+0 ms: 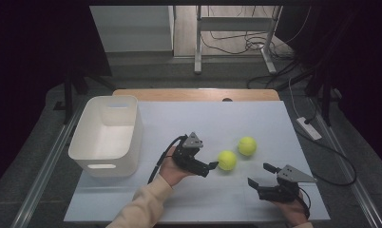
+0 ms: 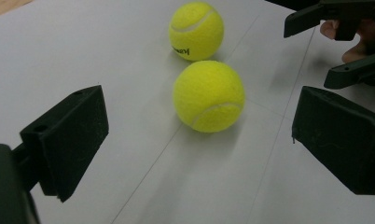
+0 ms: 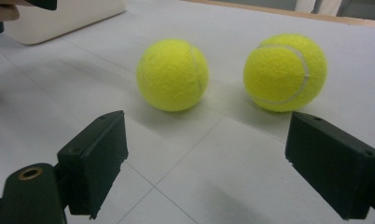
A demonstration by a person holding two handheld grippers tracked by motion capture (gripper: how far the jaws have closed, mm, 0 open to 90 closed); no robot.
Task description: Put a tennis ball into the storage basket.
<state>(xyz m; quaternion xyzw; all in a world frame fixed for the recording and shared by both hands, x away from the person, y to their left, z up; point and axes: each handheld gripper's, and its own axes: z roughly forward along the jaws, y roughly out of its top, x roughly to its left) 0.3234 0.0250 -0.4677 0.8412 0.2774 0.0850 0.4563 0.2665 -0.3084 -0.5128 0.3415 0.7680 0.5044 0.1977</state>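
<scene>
Two yellow tennis balls lie on the pale table sheet: a nearer ball (image 1: 227,160) (image 2: 209,95) (image 3: 172,74) and a farther ball (image 1: 247,146) (image 2: 196,31) (image 3: 285,72). My left gripper (image 1: 208,160) (image 2: 199,140) is open and sits just left of the nearer ball, which lies a short way ahead of its jaws without touching them. Off to the lower right of both balls, my right gripper (image 1: 261,175) (image 3: 213,158) also stands open and holds nothing. In the left gripper view the right gripper (image 2: 344,44) shows at the top right.
A white plastic bin (image 1: 106,135) (image 3: 59,18) stands at the table's left side and looks empty. A wooden table edge (image 1: 196,94) runs along the back. Cables and a power strip (image 1: 309,128) lie on the floor to the right.
</scene>
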